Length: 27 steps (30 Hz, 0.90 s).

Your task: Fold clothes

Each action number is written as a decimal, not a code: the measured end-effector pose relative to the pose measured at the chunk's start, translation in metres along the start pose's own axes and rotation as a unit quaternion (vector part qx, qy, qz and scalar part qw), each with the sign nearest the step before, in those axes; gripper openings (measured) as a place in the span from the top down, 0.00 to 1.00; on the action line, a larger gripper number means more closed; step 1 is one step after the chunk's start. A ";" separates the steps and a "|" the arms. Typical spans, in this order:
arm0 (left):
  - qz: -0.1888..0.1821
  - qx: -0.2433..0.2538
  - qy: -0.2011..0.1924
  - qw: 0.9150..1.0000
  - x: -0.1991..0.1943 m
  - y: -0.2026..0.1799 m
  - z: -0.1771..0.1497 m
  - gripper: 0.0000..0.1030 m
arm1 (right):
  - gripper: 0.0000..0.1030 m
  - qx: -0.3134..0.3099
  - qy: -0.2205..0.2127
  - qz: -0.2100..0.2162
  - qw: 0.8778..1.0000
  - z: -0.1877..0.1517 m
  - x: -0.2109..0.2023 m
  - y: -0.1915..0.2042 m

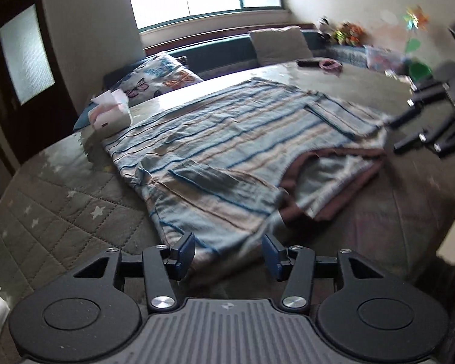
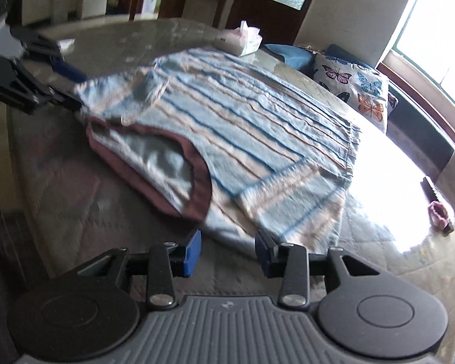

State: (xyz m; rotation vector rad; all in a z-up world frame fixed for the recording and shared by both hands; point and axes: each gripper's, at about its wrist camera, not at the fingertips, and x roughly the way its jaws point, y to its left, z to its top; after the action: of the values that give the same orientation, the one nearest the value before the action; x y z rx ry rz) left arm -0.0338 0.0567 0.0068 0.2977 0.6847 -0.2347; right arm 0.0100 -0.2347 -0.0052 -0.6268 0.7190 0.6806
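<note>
No legible writing is seen. The striped shirt (image 1: 227,139) is spread on the surface (image 1: 60,206) just ahead of the left tongs (image 1: 229,253) and right tongs (image 2: 227,250), both released and empty.

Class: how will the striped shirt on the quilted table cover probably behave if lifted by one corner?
The striped shirt probably droops limply: it lies flat with soft wrinkles. It looks thin, so likely light. On the quilted cover it may drag rather than slide.

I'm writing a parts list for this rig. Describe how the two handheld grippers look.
Both look alike. The left gripper and the right gripper each have black linkage arms with silver pivot bolts, blue pads on the fingers, two round black discs at the base, and a grey ribbed plate between them bearing a small emblem. No cables or sleeves show.
</note>
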 end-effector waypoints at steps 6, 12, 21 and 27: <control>0.015 0.055 -0.009 0.998 0.006 -0.016 -0.004 0.49 | 0.56 -0.036 -0.003 -0.016 0.999 -0.008 0.012 0.000; 0.030 0.067 -0.022 0.997 0.017 -0.020 -0.002 0.59 | 0.56 -0.038 -0.014 -0.019 0.999 -0.003 0.020 -0.009; 0.045 0.031 -0.028 0.998 0.024 -0.009 0.012 0.85 | 0.56 -0.035 -0.020 -0.016 0.999 0.001 0.029 -0.024; 0.050 0.043 -0.019 0.998 0.028 -0.012 0.009 0.77 | 0.66 -0.027 -0.024 -0.009 0.999 -0.002 0.032 -0.034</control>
State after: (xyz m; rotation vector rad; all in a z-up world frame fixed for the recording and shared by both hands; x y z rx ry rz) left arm -0.0112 0.0393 -0.0074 0.4084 0.6210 -0.1749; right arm 0.0523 -0.2467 -0.0214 -0.6640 0.6516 0.6984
